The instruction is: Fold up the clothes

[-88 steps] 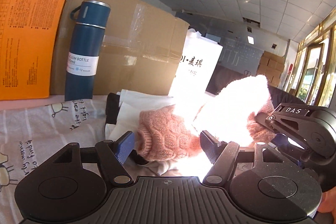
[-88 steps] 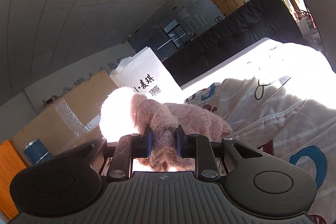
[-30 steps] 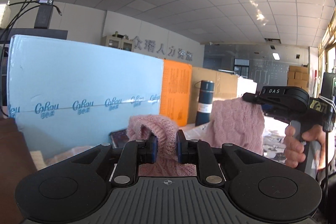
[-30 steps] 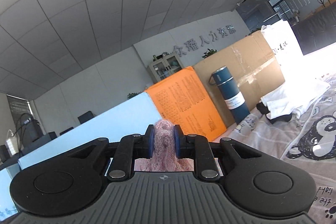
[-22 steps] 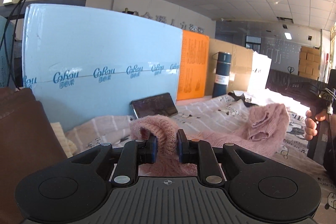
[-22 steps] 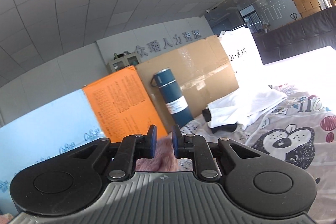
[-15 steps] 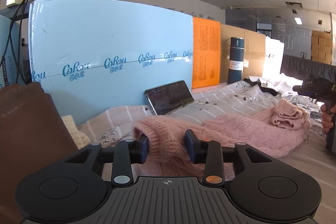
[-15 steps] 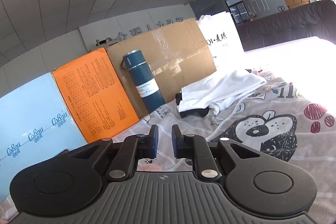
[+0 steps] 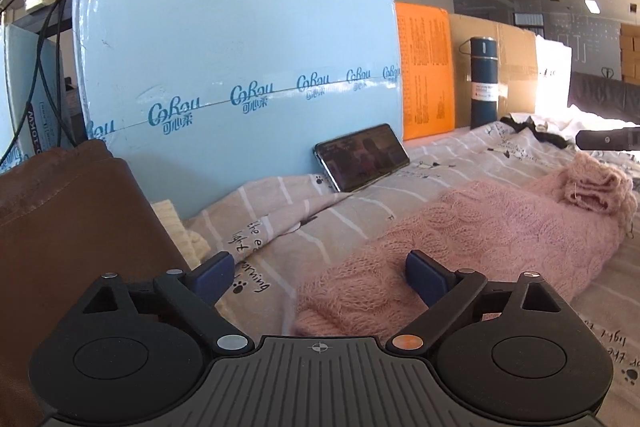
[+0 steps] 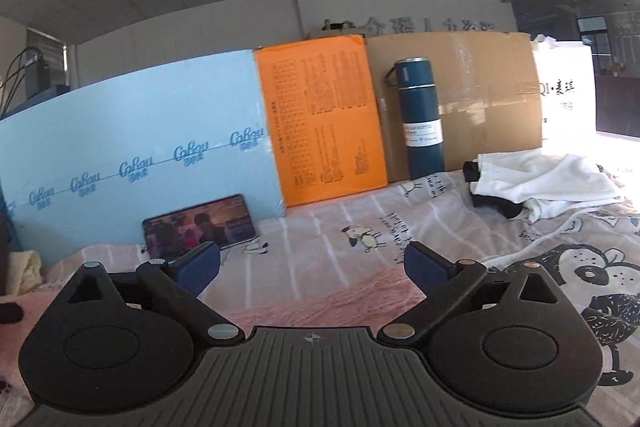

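Just ahead of your left gripper (image 9: 320, 273) the pink sweater (image 9: 480, 227) lay stretched along the bedsheet (image 9: 312, 223), its near end between the fingers, which stood wide apart and clamped on nothing. Your right gripper (image 10: 312, 265) was likewise spread and empty, with the sweater's edge (image 10: 312, 297) just under it. At the sweater's far end a bunched piece (image 9: 588, 187), a sleeve or the hem, I could not tell which, sat doubled over on top. Beyond the sweater a phone (image 9: 362, 157) leaned on the blue board (image 9: 240, 67); farther off stood a flask (image 9: 484, 83), with white and black clothes (image 10: 544, 183) heaped beside it.

I judged you were between grips: the sweater was laid out long but not yet a tidy packet. Any next move called for choosing an edge or corner, taking only that layer, and carrying it across evenly without dragging the loose knit.
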Demonstrator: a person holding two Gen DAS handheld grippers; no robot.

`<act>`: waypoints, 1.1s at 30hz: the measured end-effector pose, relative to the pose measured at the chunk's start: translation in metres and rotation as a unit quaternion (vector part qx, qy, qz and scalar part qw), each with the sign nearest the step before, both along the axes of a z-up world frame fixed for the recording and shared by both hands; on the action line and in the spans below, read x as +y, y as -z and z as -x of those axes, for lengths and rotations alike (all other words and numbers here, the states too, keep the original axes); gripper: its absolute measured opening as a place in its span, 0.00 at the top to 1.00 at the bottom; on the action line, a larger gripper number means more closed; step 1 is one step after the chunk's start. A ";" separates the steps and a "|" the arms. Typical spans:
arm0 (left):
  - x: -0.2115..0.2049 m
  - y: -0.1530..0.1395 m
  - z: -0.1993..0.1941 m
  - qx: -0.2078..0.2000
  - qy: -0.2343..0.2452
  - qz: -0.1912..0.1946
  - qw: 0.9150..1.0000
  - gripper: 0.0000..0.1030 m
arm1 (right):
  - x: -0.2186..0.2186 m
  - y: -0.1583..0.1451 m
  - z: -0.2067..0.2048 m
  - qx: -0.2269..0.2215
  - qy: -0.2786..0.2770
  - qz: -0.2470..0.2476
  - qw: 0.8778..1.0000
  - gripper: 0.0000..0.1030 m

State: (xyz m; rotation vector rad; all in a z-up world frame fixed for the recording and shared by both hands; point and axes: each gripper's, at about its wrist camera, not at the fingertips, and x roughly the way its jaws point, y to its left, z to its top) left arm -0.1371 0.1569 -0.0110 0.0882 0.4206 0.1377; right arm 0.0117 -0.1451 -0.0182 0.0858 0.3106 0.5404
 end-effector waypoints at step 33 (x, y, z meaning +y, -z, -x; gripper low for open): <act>-0.022 -0.035 -0.022 -0.035 0.068 -0.046 0.996 0.86 | -0.039 -0.038 -0.029 -0.069 0.250 0.018 0.965 0.84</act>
